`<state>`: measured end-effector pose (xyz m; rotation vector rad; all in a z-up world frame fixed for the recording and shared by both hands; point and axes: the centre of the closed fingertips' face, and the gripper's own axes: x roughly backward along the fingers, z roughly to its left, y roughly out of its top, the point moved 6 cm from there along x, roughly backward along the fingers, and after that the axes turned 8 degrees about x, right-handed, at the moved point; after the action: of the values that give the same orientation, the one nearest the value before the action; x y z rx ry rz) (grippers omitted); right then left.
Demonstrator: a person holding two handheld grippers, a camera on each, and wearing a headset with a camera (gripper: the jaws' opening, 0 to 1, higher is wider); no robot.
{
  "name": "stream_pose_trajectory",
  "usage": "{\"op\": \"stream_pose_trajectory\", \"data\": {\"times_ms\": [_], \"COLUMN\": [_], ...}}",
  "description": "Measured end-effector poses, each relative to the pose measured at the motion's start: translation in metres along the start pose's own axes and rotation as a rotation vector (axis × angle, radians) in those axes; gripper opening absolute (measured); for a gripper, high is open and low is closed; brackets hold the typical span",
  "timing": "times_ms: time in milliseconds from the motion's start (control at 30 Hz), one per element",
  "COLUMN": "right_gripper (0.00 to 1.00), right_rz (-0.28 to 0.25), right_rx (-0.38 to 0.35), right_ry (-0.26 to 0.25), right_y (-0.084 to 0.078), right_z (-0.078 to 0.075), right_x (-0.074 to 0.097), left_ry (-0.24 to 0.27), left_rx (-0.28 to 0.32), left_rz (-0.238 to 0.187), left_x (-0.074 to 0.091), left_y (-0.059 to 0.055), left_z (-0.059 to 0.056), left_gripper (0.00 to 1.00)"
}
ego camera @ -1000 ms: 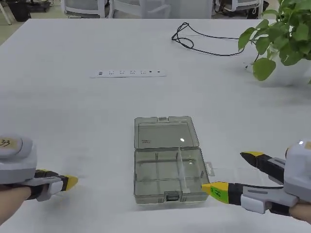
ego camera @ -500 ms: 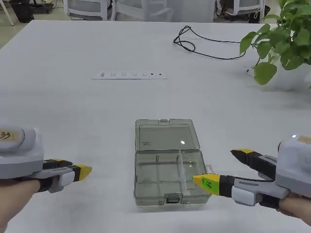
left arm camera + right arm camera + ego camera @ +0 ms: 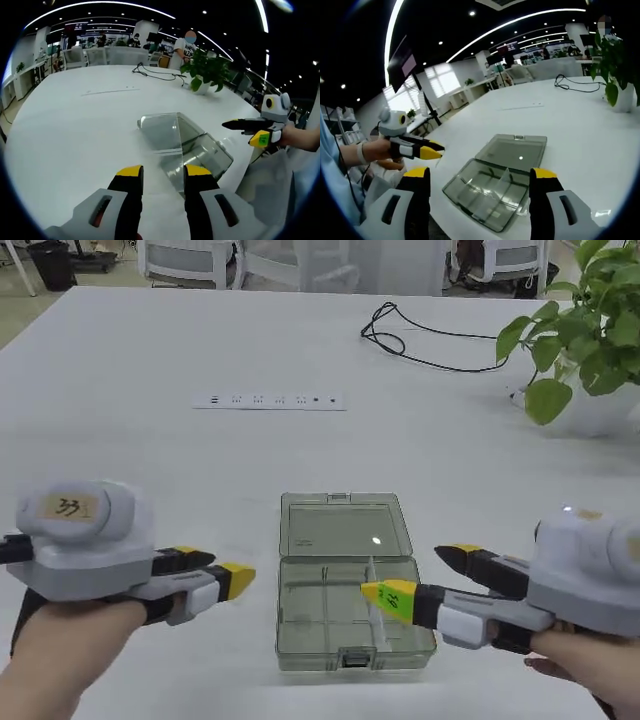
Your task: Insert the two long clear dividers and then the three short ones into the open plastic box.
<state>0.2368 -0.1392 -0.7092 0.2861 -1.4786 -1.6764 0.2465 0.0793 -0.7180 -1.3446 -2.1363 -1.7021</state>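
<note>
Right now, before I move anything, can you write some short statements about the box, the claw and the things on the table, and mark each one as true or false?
1. The plastic box is open, with its lid lying flat on the table. True.
2. The right claw is shut. False: it is wide open and holds nothing.
3. The power strip lies inside the box. False: it lies on the table, beyond the box.
4. A leafy plant stands at the table's far right. True.
</note>
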Motion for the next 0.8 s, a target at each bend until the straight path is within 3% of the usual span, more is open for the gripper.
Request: {"op": "stream_pose_trajectory", "data": {"times_ms": [300, 433, 600, 800], "right_gripper": [0.69, 0.61, 0.54, 0.39], "right_rz": [-0.049, -0.062, -0.075, -0.075], "right_rx": [-0.153, -0.186, -0.236, -0.303], "right_ry": [0.044, 0.064, 0.084, 0.102], "right_y": [0.008, 0.011, 0.013, 0.013], "right_z": [0.007, 0.011, 0.016, 0.019], "right_x": [-0.016, -0.022, -0.028, -0.033], "left_ry": [-0.062, -0.084, -0.098, -0.113], "left_rx": [-0.046, -0.074, -0.084, -0.062], "left_rz": [-0.022, -0.021, -0.025, -0.028], "left_x": [-0.012, -0.017, -0.021, -0.025], "left_y": [0.007, 0.007, 0.004, -0.002], "left_z": [-0.03, -0.041, -0.051, -0.058], "left_gripper": [0.3, 0.3, 0.3, 0.3]}}
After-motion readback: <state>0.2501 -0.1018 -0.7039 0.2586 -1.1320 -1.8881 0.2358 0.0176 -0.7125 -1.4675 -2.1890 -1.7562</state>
